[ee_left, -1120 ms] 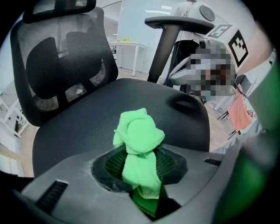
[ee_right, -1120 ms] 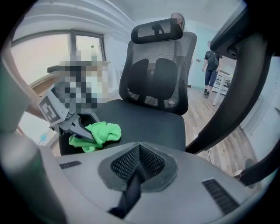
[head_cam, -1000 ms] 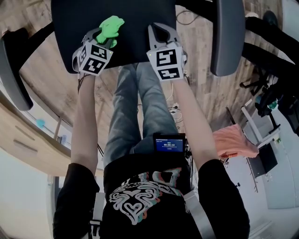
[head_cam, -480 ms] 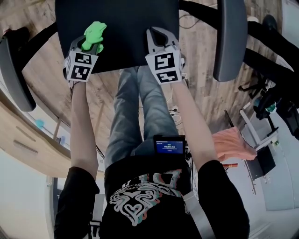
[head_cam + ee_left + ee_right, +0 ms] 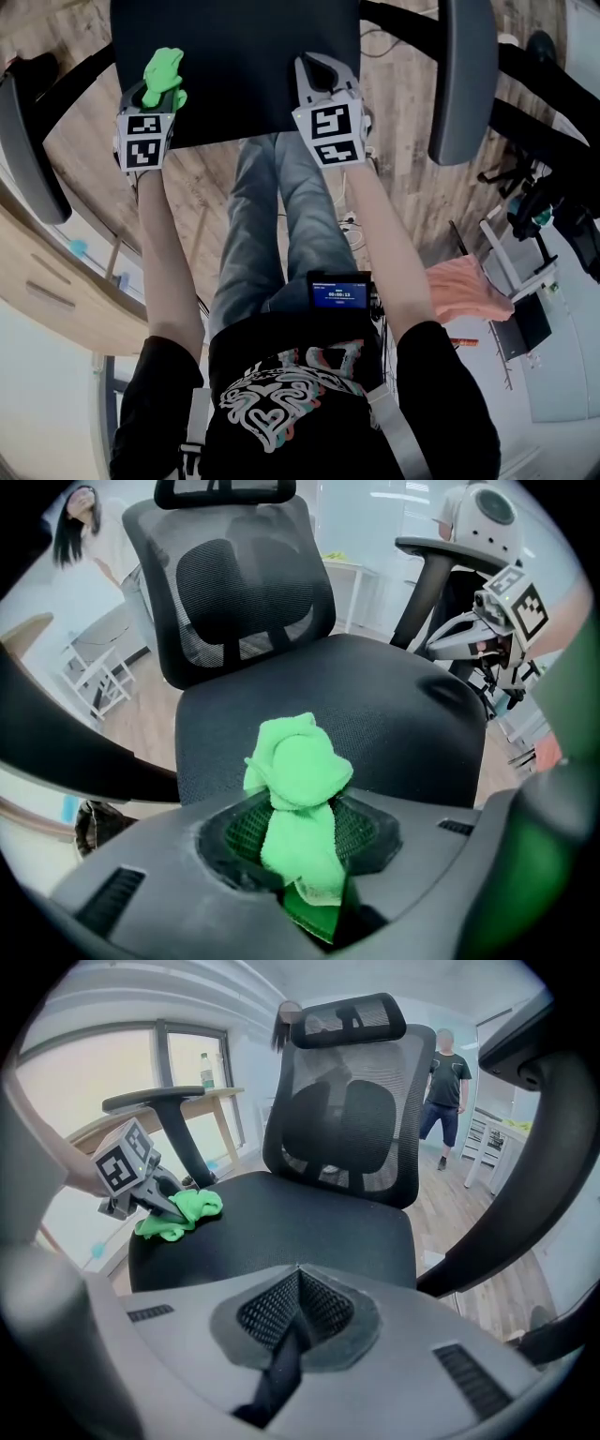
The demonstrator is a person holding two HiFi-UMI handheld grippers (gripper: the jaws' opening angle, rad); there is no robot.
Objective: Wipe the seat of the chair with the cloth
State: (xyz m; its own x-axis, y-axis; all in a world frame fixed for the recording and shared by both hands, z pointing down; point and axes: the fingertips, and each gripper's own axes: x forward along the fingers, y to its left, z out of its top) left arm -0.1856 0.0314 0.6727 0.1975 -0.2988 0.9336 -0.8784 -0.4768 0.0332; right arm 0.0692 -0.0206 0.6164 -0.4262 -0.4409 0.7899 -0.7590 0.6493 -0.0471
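Note:
A black office chair's seat (image 5: 244, 56) fills the top of the head view. My left gripper (image 5: 153, 94) is shut on a bunched green cloth (image 5: 164, 73) at the seat's front left corner. In the left gripper view the cloth (image 5: 298, 799) sticks out between the jaws over the seat (image 5: 375, 705). My right gripper (image 5: 319, 77) rests at the seat's front edge, right of the middle, jaws shut with nothing between them. The right gripper view shows the left gripper (image 5: 141, 1190) pressing the cloth (image 5: 183, 1211) on the seat (image 5: 291, 1227).
Grey armrests stand on both sides (image 5: 459, 75) (image 5: 28, 141). The mesh backrest (image 5: 244, 583) rises behind the seat. A person (image 5: 448, 1091) stands far behind the chair, another (image 5: 80, 527) at the left. A pink cloth (image 5: 469, 286) hangs on a rack at the right.
My left gripper has slid left along the seat's front with the green cloth in it. The right gripper has stayed almost still.

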